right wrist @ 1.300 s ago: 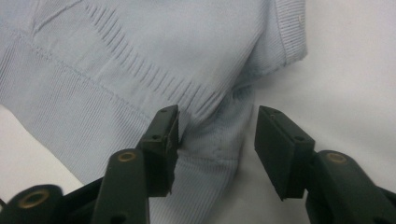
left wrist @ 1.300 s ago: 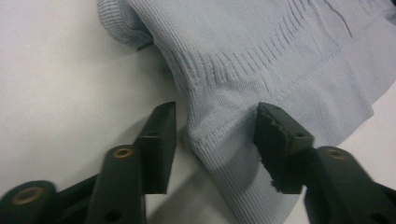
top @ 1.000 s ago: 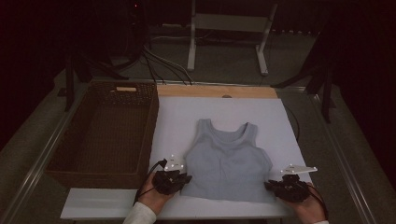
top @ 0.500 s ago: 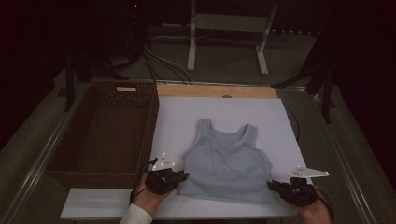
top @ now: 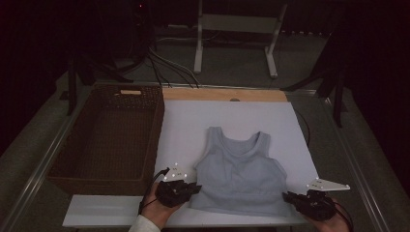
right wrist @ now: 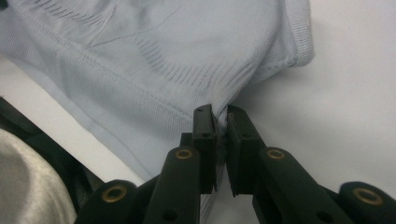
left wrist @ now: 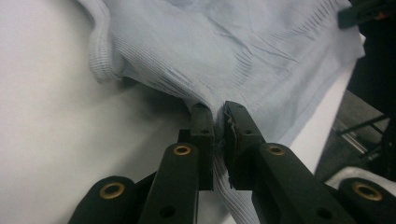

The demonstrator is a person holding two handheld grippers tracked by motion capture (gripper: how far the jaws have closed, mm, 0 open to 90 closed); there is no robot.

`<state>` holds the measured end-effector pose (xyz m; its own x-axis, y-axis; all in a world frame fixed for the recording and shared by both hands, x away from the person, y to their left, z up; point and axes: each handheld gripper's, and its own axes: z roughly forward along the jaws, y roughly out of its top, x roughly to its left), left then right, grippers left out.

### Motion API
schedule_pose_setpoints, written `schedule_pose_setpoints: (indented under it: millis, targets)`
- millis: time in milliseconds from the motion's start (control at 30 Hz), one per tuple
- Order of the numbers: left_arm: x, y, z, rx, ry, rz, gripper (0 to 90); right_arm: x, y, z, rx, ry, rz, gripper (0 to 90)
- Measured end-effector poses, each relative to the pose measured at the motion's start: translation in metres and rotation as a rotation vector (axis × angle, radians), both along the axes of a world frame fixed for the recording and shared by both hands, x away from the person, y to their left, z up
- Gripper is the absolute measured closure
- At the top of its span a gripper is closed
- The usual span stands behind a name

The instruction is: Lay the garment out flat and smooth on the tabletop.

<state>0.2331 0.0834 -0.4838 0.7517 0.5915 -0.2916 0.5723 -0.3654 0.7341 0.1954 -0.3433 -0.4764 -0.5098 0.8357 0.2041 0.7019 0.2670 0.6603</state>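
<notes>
A light grey ribbed tank top (top: 239, 171) lies flat on the white board (top: 227, 116), straps toward the far side. My left gripper (top: 193, 187) is at its lower left corner, shut on the fabric. The left gripper view has the cloth (left wrist: 224, 51) pinched between the jaws of my left gripper (left wrist: 218, 116) and pulled into ridges. At the lower right corner my right gripper (top: 288, 197) is shut on the hem. In the right gripper view the top (right wrist: 154, 56) is clamped by my right gripper (right wrist: 218, 116).
A brown wicker basket (top: 63, 166) stands left of the board, with a small tan piece (top: 130, 92) on its far rim. A wooden strip (top: 225, 94) runs along the board's far edge. Cables (top: 169, 67) and a metal stand (top: 237, 24) lie beyond the table.
Both grippers have drawn back toward the near edge, and the top's lower hem came with them. The right gripper also shifted a little to the right, stretching the hem wider.
</notes>
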Motion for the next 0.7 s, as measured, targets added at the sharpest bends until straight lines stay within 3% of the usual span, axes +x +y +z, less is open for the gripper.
schedule_pose_setpoints:
  millis: [67,133,167,200,233,267,300,433,700]
  targets:
    - [-0.001,0.000,0.000,-0.004,-0.003,-0.006,80.4,0.001,0.000,0.000,-0.007,-0.008,-0.010,76.4]
    - [-0.001,0.001,0.000,-0.010,-0.009,-0.001,66.6,0.002,0.001,-0.001,-0.008,-0.007,-0.013,73.0]
    - [0.000,0.001,0.000,-0.011,-0.014,0.006,66.6,0.002,0.001,-0.001,-0.013,-0.011,-0.018,68.7]
    - [0.001,0.001,0.002,-0.015,-0.031,0.027,57.7,0.004,0.003,0.000,-0.018,-0.024,-0.032,60.3]
    - [0.001,0.001,0.002,-0.015,-0.031,0.027,54.8,0.004,0.003,0.000,-0.018,-0.024,-0.032,60.3]
    - [0.003,0.001,0.003,-0.022,-0.043,0.041,52.7,0.006,0.004,0.001,-0.019,-0.034,-0.040,53.9]
    - [0.003,0.001,0.003,-0.022,-0.043,0.041,50.8,0.006,0.004,0.001,-0.019,-0.034,-0.040,53.9]
    - [0.007,0.000,0.006,-0.022,-0.070,0.077,41.5,0.012,0.007,0.004,-0.022,-0.069,-0.068,40.4]
    - [0.012,-0.005,0.010,-0.010,-0.105,0.108,25.9,0.021,0.008,0.007,-0.008,-0.114,-0.095,27.2]
